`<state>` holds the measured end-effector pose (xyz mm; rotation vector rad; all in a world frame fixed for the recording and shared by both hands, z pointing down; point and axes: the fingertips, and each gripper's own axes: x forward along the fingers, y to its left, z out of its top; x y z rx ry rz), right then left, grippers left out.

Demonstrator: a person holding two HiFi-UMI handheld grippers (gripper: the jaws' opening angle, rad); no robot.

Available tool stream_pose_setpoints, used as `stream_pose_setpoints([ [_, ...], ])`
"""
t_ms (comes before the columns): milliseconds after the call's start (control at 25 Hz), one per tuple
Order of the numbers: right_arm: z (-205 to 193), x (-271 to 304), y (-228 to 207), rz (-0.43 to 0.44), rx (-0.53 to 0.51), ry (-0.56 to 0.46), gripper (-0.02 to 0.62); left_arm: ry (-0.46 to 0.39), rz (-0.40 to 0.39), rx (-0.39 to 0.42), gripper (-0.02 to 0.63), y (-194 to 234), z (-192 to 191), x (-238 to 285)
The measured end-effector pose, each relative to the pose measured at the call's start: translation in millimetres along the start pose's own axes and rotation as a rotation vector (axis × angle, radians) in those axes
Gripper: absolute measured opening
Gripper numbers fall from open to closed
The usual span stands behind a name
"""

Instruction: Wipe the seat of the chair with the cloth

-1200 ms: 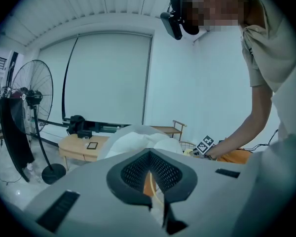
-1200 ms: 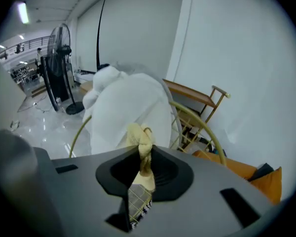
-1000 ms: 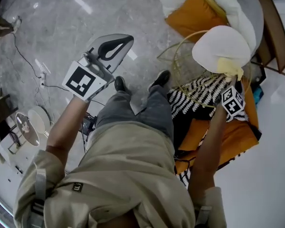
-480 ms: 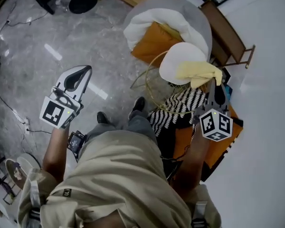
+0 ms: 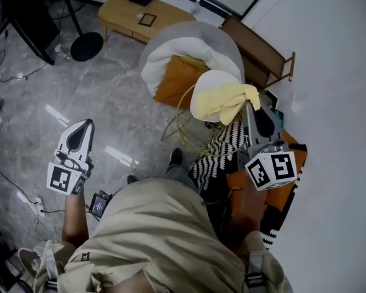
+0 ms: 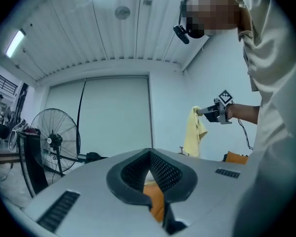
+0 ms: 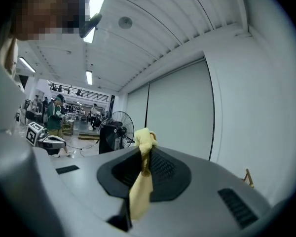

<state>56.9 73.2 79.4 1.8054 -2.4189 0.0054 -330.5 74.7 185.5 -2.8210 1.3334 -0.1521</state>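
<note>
We hold the right gripper (image 5: 250, 107) out in front of us, by the white wall, with its jaws clamped on a yellow cloth (image 5: 229, 99). In the right gripper view the cloth is pinched right at the jaw tips, bunched above them and trailing down between them. From the left gripper view it hangs loose below the right gripper. From the head view it lies across the round white seat (image 5: 206, 84) of the chair with the thin gold wire frame (image 5: 182, 124). We cannot tell whether the cloth touches the seat or only hangs over it.

We keep the left gripper (image 5: 85, 126) well apart on the other side, over the grey marble floor (image 5: 79, 84). Its jaws are closed tip to tip and nothing is caught between them.

Behind the chair stands a grey armchair (image 5: 189, 38) holding a white cushion (image 5: 165, 66) and an orange pillow (image 5: 174, 85). A black-and-white patterned fabric (image 5: 222, 145) lies below the chair, near our feet. A standing fan (image 6: 54, 137) shows in the left gripper view.
</note>
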Motion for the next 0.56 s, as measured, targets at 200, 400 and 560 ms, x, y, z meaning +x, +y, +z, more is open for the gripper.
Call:
stream_pose_setpoints([
  [200,16,-15,17,0.005,-0.009,-0.029,0.043,-0.031,0.004,0.014,0.015,3,6,-25],
  [400,19,-29,36,0.009,-0.011,-0.039,0.043,-0.06,0.029,0.002,0.015,3,13,-44],
  [560,18,-40,55,0.012,-0.001,-0.05,0.043,-0.09,0.043,-0.01,0.015,3,18,-59],
])
